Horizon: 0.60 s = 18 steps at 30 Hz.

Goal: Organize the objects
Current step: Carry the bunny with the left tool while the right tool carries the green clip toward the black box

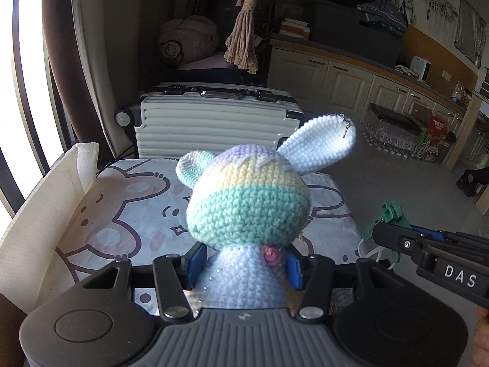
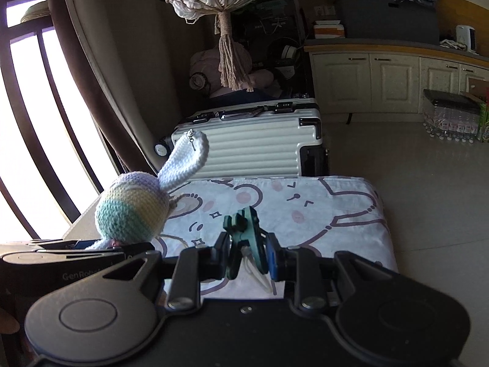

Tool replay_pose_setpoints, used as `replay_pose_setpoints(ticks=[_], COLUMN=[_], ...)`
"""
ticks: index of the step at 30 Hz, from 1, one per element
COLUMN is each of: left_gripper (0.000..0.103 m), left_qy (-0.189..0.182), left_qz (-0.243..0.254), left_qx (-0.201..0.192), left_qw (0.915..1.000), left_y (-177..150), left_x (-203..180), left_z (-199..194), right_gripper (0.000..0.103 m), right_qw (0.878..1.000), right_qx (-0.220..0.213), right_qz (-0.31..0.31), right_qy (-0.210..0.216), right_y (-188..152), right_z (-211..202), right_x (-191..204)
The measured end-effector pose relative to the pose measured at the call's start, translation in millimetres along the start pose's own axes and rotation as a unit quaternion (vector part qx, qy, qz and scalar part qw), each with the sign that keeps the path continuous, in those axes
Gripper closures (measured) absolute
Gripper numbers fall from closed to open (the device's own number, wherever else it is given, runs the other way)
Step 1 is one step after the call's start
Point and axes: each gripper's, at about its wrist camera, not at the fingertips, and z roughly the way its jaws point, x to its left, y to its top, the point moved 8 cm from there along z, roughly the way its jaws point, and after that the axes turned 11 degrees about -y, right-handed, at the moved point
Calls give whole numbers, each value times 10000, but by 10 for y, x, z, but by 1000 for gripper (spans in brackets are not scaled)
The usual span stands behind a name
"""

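Both tools loaded above cartoon-print worktop [image 2: 336, 214].
Left tool [image 1: 241, 263] clamped on crochet bunny [image 1: 247, 205], upright, centre frame; right tool [image 2: 249, 260] pinching green clip [image 2: 244, 229], at 4 o'clock of bunny.

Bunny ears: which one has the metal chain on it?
The long white upright ear, on the bunny's right side in the left wrist view; the other ear is short, teal-tipped, bare.

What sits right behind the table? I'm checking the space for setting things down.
A ribbed white suitcase lies on its side right behind the cartoon-print table. The table edge hides its base and the floor beneath.
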Motion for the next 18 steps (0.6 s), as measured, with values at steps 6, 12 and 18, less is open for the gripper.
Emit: replay_pose_setpoints(ticks=[6, 12, 18], left_gripper=[49, 49, 49], left_qy=[-86, -164, -365], left_qz=[64, 135, 225], left_qx=[34, 124, 260], left_qw=[9999, 9997, 9987], left_y=[-32, -84, -158], left_x=[-82, -162, -357], left_z=[54, 161, 321], right_gripper=[77, 77, 77], right_qw=[9999, 9994, 9981], right_qx=[40, 95, 168], right_qz=[100, 217, 320], right_qy=[-67, -247, -492], right_y=[-79, -170, -268], right_z=[33, 34, 12], right_x=[-113, -317, -593])
